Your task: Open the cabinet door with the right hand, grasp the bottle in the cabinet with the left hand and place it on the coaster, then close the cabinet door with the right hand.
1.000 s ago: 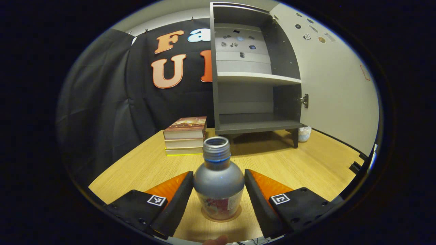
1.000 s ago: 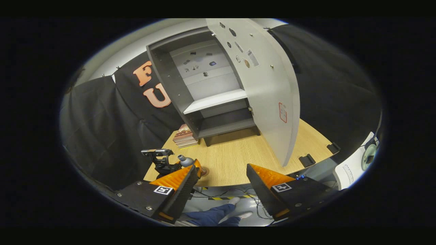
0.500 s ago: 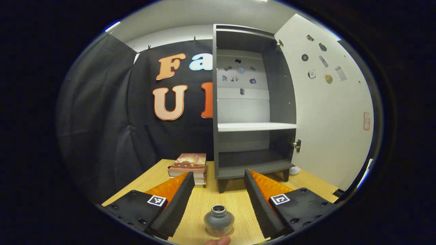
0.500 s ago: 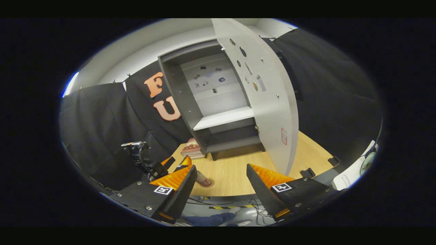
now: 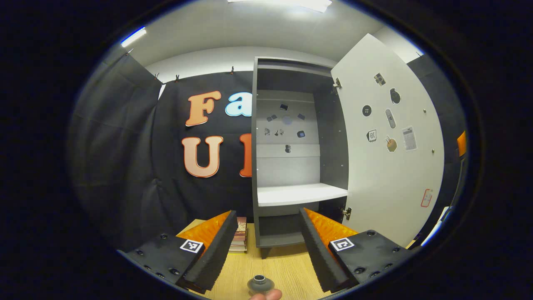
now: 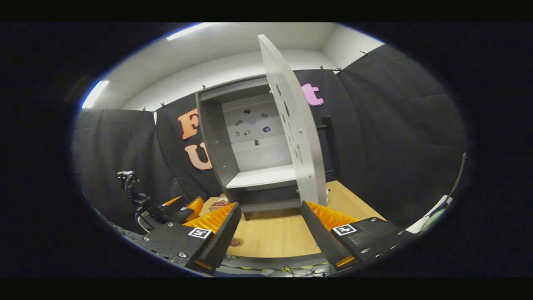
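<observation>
The grey bottle (image 5: 260, 284) stands upright on the wooden table (image 5: 287, 266), low in the left gripper view and seen from above. My left gripper (image 5: 266, 243) is open, raised above and apart from the bottle. The dark cabinet (image 5: 291, 166) stands open with bare shelves, its white door (image 5: 387, 158) swung out to the right. In the right gripper view my right gripper (image 6: 270, 233) is open and holds nothing. It faces the door (image 6: 297, 141) nearly edge-on, a short way off. A bit of the coaster (image 6: 236, 242) peeks out beside its left finger. The left gripper (image 6: 179, 205) hangs at the left.
A stack of books (image 5: 239, 239) lies left of the cabinet's feet. Small stickers dot the door and the cabinet's back panel. Bare table (image 6: 275, 243) lies in front of the cabinet. A fingertip (image 5: 266, 295) shows at the bottom edge.
My left gripper let go of the bottle on the coaster, then rose and drew back. My right gripper tilted up and swung in front of the door's edge.
</observation>
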Available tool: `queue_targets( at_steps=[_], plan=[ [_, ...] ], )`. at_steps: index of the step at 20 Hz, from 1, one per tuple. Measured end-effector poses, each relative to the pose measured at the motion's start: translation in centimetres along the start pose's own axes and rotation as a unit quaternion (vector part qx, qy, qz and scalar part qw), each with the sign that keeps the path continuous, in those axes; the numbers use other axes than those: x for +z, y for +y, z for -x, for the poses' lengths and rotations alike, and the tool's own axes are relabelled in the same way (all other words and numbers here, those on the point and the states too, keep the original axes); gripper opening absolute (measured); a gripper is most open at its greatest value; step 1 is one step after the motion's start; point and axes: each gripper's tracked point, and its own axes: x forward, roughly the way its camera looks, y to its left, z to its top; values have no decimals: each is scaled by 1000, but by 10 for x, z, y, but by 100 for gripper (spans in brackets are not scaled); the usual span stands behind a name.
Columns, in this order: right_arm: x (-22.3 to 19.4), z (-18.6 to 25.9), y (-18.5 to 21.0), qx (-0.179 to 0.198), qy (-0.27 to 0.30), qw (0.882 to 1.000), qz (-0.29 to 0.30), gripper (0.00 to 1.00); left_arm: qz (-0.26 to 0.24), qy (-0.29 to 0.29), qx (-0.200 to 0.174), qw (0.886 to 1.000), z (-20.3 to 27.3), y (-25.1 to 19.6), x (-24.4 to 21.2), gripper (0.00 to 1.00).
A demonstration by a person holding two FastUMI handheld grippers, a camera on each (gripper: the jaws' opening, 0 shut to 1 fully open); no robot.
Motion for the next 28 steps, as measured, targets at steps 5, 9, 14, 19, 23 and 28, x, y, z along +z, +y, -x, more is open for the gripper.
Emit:
queue_targets(
  at_steps=[5,9,14,19,23,28],
  plan=[
    [28,-8,-57,-33,-28,999,16,90,-1,14,-7,1000,7,-3,7,95],
    [31,-22,-101,-58,-27,998,29,90,0,31,12,999,9,8,1,95],
    [24,-43,-117,-56,-18,998,24,95,-2,55,34,998,9,16,-11,95],
    [23,-46,-108,-34,-25,999,31,96,-10,62,50,997,10,22,-13,95],
    [20,-55,-82,3,-31,999,36,85,-26,71,52,996,17,26,-7,95],
    [10,-68,-40,59,-24,998,14,85,-46,58,50,996,21,32,9,95]
  ],
)
